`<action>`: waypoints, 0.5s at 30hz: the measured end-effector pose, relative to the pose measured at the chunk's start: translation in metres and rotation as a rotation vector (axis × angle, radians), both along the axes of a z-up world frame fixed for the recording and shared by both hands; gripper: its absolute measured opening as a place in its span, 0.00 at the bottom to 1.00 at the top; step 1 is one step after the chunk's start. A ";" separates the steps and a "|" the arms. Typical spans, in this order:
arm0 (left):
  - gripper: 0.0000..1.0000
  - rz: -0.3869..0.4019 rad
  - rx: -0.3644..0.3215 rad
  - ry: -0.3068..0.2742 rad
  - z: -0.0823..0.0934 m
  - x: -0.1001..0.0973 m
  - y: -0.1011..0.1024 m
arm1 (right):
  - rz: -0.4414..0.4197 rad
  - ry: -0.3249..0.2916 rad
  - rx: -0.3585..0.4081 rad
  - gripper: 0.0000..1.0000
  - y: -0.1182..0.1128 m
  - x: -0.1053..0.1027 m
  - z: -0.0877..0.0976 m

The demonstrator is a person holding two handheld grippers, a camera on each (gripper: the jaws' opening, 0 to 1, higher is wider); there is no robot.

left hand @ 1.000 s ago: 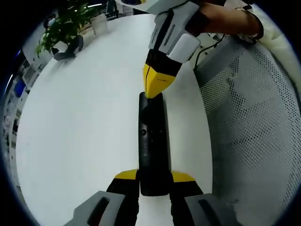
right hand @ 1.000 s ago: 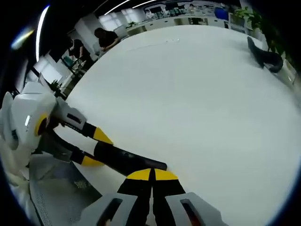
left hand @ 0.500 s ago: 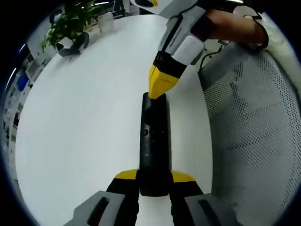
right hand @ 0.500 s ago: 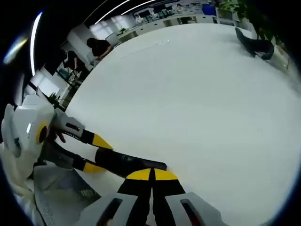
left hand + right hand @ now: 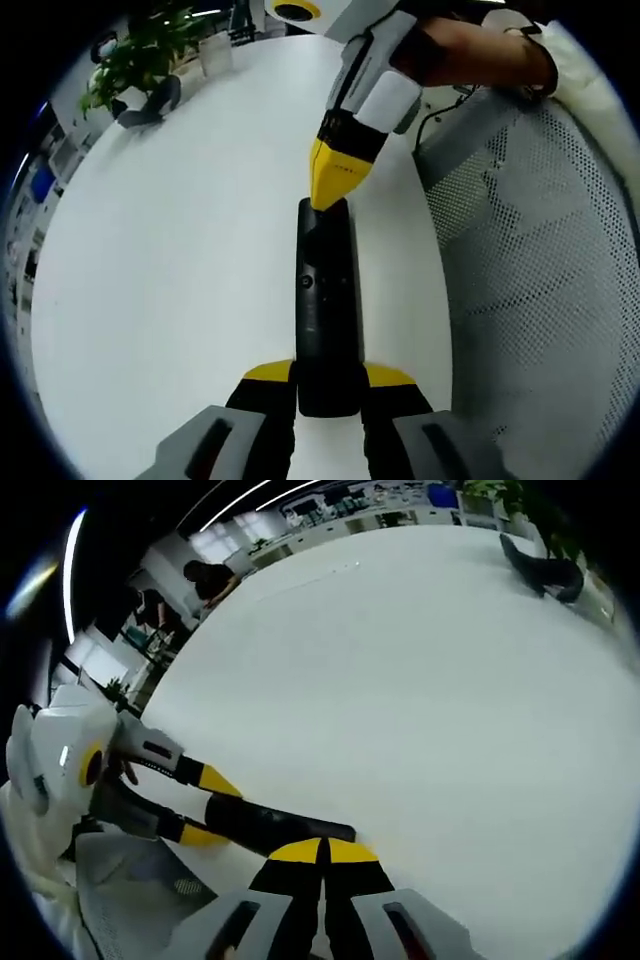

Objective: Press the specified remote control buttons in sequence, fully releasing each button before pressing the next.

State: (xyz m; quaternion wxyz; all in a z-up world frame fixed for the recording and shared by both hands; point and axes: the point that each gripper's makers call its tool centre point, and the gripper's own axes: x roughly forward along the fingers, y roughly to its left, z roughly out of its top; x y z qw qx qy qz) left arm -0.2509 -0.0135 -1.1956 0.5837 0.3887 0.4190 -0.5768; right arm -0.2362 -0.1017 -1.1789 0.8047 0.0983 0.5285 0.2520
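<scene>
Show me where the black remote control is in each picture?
Left gripper view: the black remote control runs up the middle, its near end between the left gripper jaws.
Right gripper view: it lies low on the left, just above the right gripper.
Shared landmark: the white table.

Remote on table

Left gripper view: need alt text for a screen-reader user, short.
A black remote control lies lengthwise on a white table, its near end clamped by the left gripper, while the right gripper, its yellow tips closed, comes down from above onto the remote's far end. A grey mesh chair back stands to the right, and a potted plant sits at the table's far left edge.
</scene>
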 end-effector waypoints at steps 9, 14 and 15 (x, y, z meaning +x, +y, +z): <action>0.22 -0.005 0.024 0.032 0.000 0.001 0.000 | 0.029 0.002 0.021 0.00 0.007 -0.001 0.000; 0.22 -0.008 0.039 0.039 0.000 0.000 0.000 | 0.020 0.012 0.026 0.00 0.006 -0.002 -0.002; 0.22 -0.007 0.038 0.040 0.000 0.000 0.000 | 0.018 0.011 0.027 0.00 0.006 -0.002 -0.002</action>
